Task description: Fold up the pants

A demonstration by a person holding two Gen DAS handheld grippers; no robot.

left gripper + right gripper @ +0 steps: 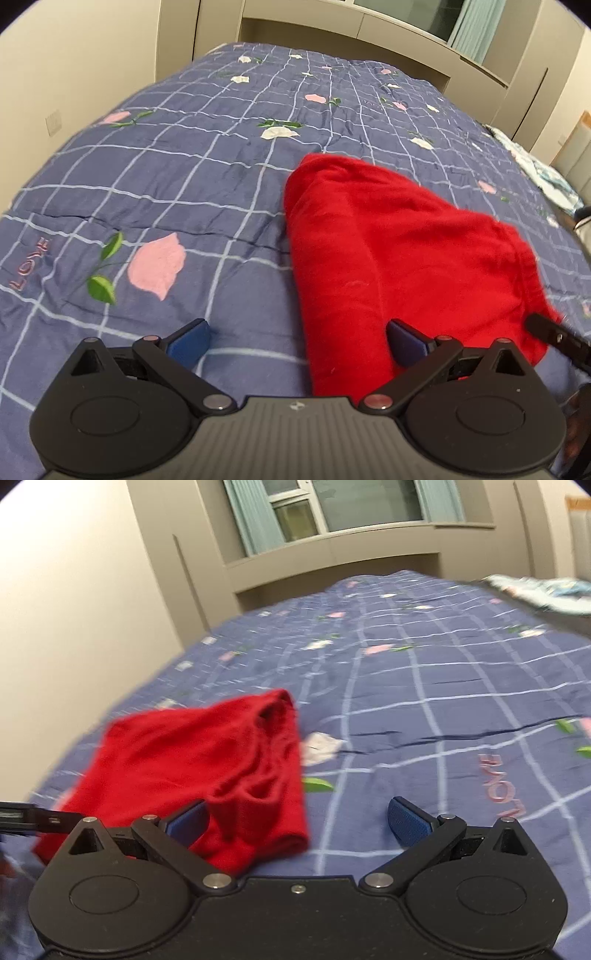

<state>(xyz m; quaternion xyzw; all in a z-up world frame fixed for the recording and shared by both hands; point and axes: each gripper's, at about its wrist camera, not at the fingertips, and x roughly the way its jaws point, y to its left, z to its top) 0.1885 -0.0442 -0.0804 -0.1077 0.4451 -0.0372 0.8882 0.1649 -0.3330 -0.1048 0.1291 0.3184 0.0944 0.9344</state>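
Left wrist view | red pants [388, 251] folded on bed [147, 177], 2 o'clock | left claw [299, 341], right claw [299, 821] both spread, empty | likely released after fold.

The left gripper [299, 343] hovers low over the bed [147, 184], its blue-padded fingers [190, 345] spread wide and gripping nothing. The right gripper [299, 823] hangs just beside it, likewise low above the bed, fingers [410, 825] wide apart and empty. Each gripper's black tip shows at the edge of the other's view.
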